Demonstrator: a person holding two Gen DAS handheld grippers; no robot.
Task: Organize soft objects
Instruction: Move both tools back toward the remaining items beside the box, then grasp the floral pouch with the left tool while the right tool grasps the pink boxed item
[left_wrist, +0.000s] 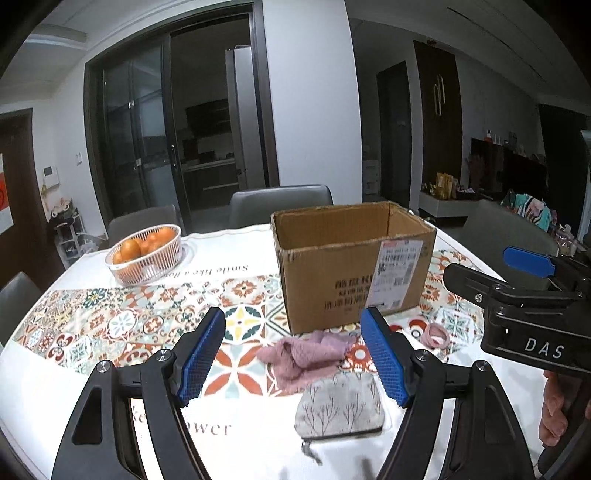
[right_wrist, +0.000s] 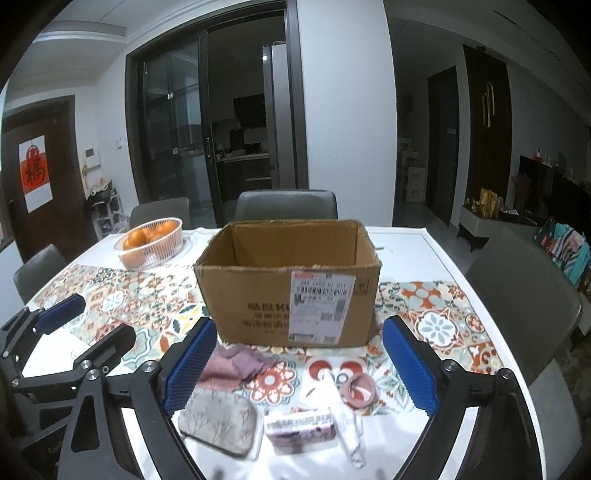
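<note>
An open, empty-looking cardboard box (left_wrist: 351, 258) (right_wrist: 291, 288) stands on the patterned table. In front of it lie a pink cloth (left_wrist: 306, 356) (right_wrist: 232, 365), a grey tree-print pouch (left_wrist: 338, 410) (right_wrist: 218, 421), a pink hair tie (left_wrist: 436, 334) (right_wrist: 360, 389), a tissue pack (right_wrist: 301, 428) and a white sock (right_wrist: 343, 417). My left gripper (left_wrist: 295, 358) (right_wrist: 88, 325) is open above the cloth and pouch. My right gripper (right_wrist: 295, 365) is open above the soft items; it shows at the right edge of the left wrist view (left_wrist: 491, 273).
A white basket of oranges (left_wrist: 146, 254) (right_wrist: 153, 243) sits at the table's far left. Grey chairs (left_wrist: 280, 201) (right_wrist: 524, 302) stand around the table. The tablecloth (right_wrist: 436, 325) has a tiled pattern.
</note>
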